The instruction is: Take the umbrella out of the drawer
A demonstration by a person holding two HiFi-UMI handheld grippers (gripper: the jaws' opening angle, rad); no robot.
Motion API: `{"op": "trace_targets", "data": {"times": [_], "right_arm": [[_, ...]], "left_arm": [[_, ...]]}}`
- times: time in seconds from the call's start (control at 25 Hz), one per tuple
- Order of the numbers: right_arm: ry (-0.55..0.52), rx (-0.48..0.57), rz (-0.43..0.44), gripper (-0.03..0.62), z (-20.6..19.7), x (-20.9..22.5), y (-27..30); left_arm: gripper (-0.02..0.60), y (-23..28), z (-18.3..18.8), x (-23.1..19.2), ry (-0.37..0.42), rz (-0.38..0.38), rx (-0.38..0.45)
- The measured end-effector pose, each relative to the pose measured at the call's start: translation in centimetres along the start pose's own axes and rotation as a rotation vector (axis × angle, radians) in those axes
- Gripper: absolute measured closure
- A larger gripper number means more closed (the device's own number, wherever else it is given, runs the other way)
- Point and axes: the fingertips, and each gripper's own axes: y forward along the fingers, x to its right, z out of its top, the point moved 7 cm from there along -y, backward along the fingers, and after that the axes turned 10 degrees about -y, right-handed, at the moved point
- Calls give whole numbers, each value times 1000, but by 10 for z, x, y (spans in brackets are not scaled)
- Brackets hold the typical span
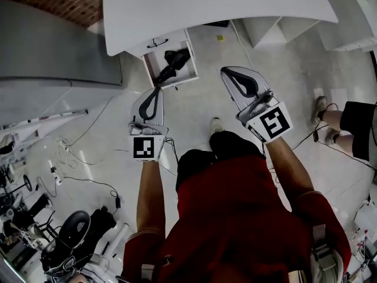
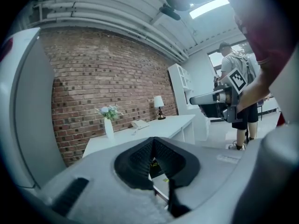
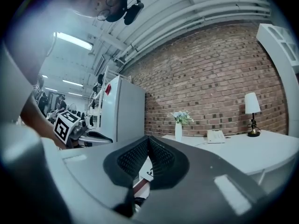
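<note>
A black folded umbrella [image 1: 174,62] lies slantwise in the open white drawer [image 1: 151,63] that sticks out from under the white desk [image 1: 206,5]. My left gripper [image 1: 157,90] hovers just in front of the drawer, its tip close to the umbrella's near end, shut with nothing in it. To the right my right gripper [image 1: 227,71] hangs over the floor beside the drawer, also shut and empty. In the left gripper view the pads meet at the left gripper [image 2: 152,143], with the right gripper [image 2: 212,102] off to the right. The right gripper [image 3: 148,141] view shows closed pads too.
A tall grey cabinet [image 1: 53,46] stands left of the desk. Cables [image 1: 70,152] and gear [image 1: 70,234] litter the floor at the lower left. Another person's legs [image 1: 347,122] are at the right. A vase [image 3: 178,130], phone [image 3: 215,135] and lamp [image 3: 252,111] sit on the desktop.
</note>
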Motion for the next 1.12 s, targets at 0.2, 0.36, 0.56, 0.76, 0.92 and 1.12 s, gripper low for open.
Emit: {"op": "trace_targets", "data": {"times": [0.2,0.36,0.56,0.76,0.92,1.12], "right_arm": [[28,-40,2,582,-28,18,23],[44,-66,-16,582,-51,29,39],[49,-93,-59,582,-90,39,63],[55,-125,-74,582,-135,43,83],[46,-129,-103,582,-171,46,98],[50,-155,-130,582,-215,47,110]], "left_arm": [[575,43,-25,-20,-11,-16,-50],[575,75,-51,-37,6,-50,-108],[575,116,-96,-62,36,-106,-160],[575,155,-152,-89,55,-136,-215],[574,182,-199,-108,72,-161,-262],[528,215,-253,-129,87,-199,-325]]}}
